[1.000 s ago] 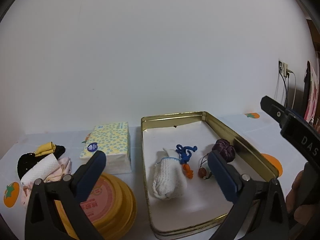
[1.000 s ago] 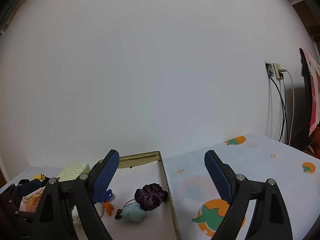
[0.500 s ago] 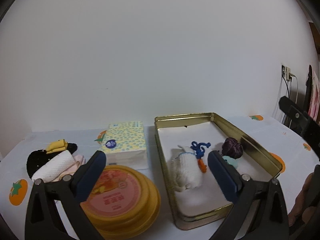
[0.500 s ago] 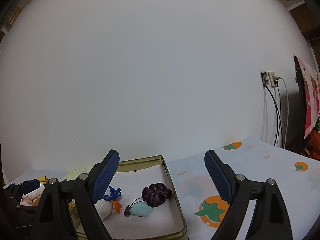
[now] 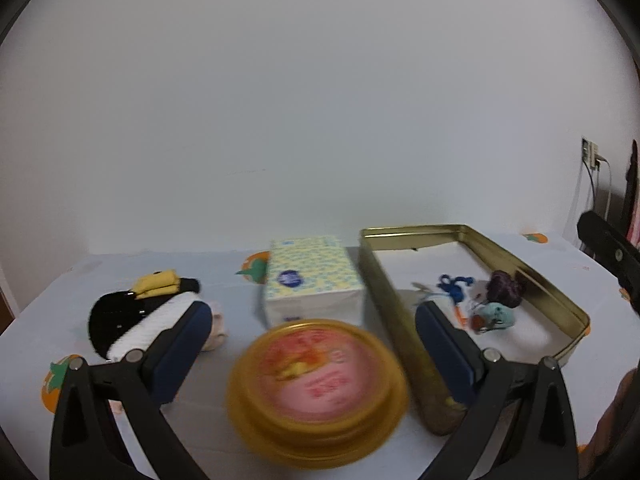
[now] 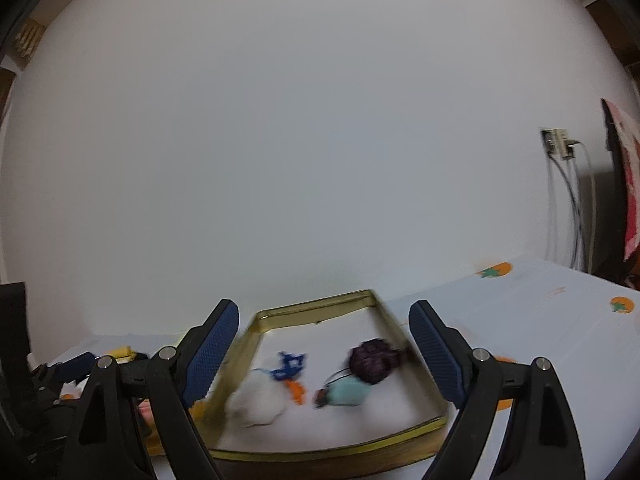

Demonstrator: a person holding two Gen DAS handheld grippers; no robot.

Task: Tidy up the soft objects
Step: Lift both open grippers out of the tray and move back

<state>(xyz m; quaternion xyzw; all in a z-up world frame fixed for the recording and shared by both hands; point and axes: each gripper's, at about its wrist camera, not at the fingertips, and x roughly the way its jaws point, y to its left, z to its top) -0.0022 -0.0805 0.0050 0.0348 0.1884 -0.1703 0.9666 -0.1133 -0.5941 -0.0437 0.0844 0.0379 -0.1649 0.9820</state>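
A gold tin tray (image 5: 552, 292) (image 6: 316, 312) holds a purple scrunchie (image 5: 505, 288) (image 6: 374, 362), a pale blue pouch (image 5: 496, 316) (image 6: 348, 394), a blue and orange knitted piece (image 5: 454, 284) (image 6: 291, 368) and a white knitted roll (image 6: 256, 400). A pile of soft things lies at the left: a black cloth (image 5: 116, 320), a yellow fold (image 5: 156, 282), a white roll (image 5: 148, 328). My left gripper (image 5: 312, 344) is open and empty above the yellow tin. My right gripper (image 6: 324, 344) is open and empty over the tray.
A round yellow tin with a pink lid (image 5: 318, 384) stands at the front. A tissue pack (image 5: 314, 280) lies behind it. The tablecloth (image 6: 540, 320) has orange fruit prints. A wall socket with cables (image 6: 558, 148) is at the right.
My left gripper has swung left, so the tray has slid right in its view and the soft pile is nearer. My right gripper has turned left toward the tray.
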